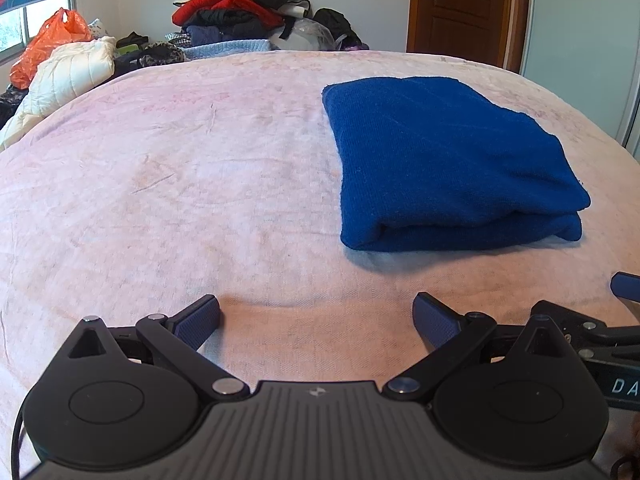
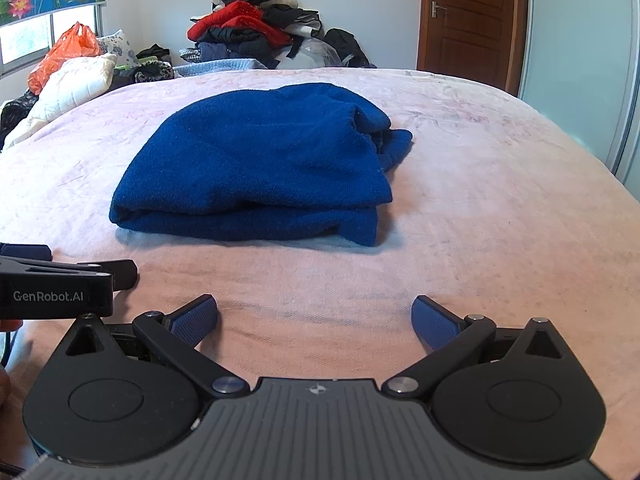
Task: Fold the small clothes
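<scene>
- We've got the blue knit garment (image 2: 256, 168) folded into a chunky rectangle, mid-bed on the pink sheet (image 1: 180, 184).
- Left claw (image 1: 316, 320) and right claw (image 2: 314, 318) are both spread wide, holding nothing.

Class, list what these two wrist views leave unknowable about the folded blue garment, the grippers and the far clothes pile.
- Blue garment: its type and inner layers, hidden by its own folds in both views.
- Right gripper, left wrist view: cut off by the right edge.
- Left gripper, right wrist view: cut off by the left edge.
- Clothes pile: single items too small and overlapped.
</scene>
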`<state>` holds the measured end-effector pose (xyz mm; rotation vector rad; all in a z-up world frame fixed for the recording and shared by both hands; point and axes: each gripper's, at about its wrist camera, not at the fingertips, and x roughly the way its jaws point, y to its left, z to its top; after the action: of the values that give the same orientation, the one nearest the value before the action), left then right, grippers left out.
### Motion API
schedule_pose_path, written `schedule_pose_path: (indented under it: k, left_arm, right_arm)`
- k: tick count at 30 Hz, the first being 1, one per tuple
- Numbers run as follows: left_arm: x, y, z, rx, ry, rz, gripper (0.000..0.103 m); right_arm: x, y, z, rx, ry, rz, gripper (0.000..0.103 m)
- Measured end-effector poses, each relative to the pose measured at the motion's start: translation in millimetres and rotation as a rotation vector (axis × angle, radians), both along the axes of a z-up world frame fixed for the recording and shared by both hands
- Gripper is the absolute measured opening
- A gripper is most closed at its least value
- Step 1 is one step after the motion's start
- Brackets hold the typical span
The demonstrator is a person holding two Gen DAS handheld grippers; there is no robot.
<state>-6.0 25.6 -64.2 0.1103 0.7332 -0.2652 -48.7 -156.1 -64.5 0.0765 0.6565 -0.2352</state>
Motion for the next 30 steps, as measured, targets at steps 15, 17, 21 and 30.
schedule_pose_path:
  k: [15,17,21,30]
  left_arm:
    - [-2.9,0.9,-2.6,-0.003,-0.017,-0.002,0.103]
    - [-3.0,0.9,-2.6,-0.003,-0.017,-0.002,0.103]
    - [-3.0,0.8,-2.7,-0.003,-0.017,-0.002,0.103]
    - [-0.7,0.4,8.8,0.039,0.025,-0.031,0.103]
  right_arm:
    - [-0.5,-4.5,-4.4,-0.033,-0.006,-0.024,0.103]
    - [-0.6,-4.4,-4.5,-0.033,-0.006,-0.024,0.103]
    - [-0.6,-4.5,-4.5,-0.033,-0.006,-0.024,0.103]
    - [1.8,-5.9,4.3,-0.011,0.044,-0.006,0.103]
